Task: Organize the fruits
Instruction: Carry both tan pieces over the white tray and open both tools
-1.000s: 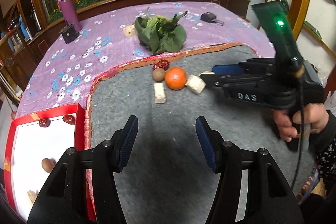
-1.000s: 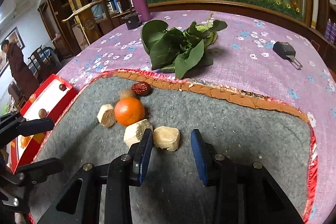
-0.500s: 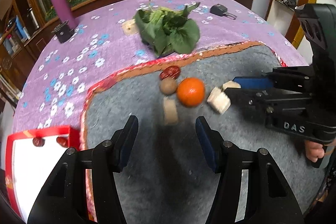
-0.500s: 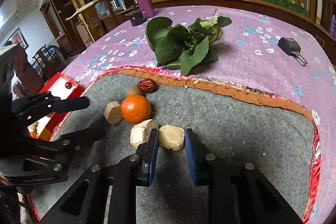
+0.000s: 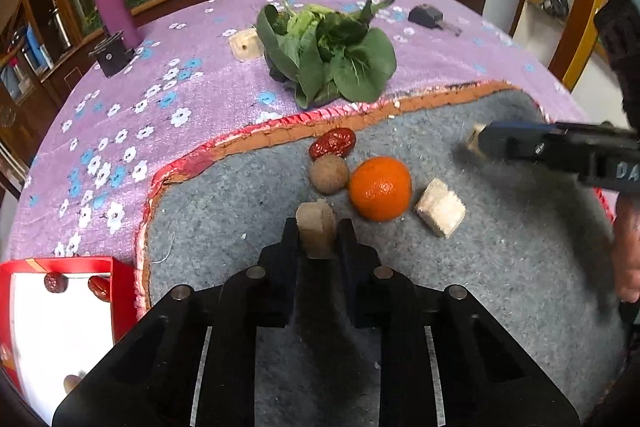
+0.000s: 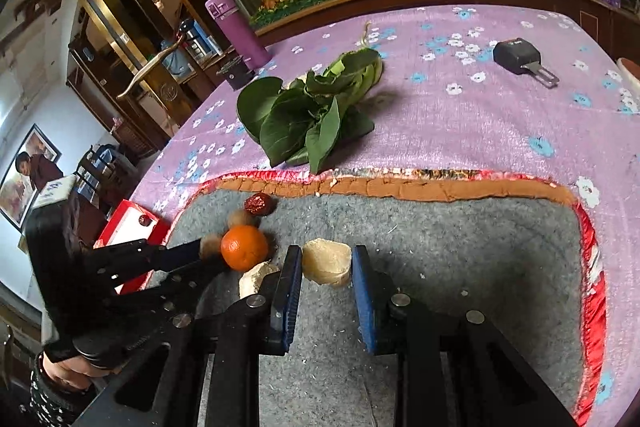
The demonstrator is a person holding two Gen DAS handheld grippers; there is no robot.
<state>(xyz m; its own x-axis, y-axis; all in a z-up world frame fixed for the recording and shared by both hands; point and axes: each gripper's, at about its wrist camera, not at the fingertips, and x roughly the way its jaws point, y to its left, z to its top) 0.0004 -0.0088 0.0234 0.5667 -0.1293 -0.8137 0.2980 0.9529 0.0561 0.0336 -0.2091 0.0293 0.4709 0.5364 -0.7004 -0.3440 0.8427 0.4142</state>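
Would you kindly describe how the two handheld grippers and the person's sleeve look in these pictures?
Both grippers are black plastic frames studded with silver bolt heads. The right gripper has blue ribbed pads on its fingers; the left gripper shows dark fingers, its pads unseen in its own view. White letters, "DA", mark the right gripper's side. Rows of small holes run along the left gripper's fingers. The sleeve is dark with pale speckles.

on the grey felt mat (image 5: 500, 307) a round orange (image 5: 380, 188) sits between a brown round fruit (image 5: 329, 173) and a pale, fibrous cut chunk (image 5: 440, 213). a wrinkled red date (image 5: 333, 142) lies just behind the brown fruit, by the mat's orange edge. a tan cut piece (image 5: 316, 229) stands upright, pinched in the left tongs (image 5: 318, 233). another pale chunk (image 6: 327, 263) is gripped in the right tongs (image 6: 326, 267). two red dates (image 5: 78, 285) lie in the red-rimmed tray (image 5: 120, 291).
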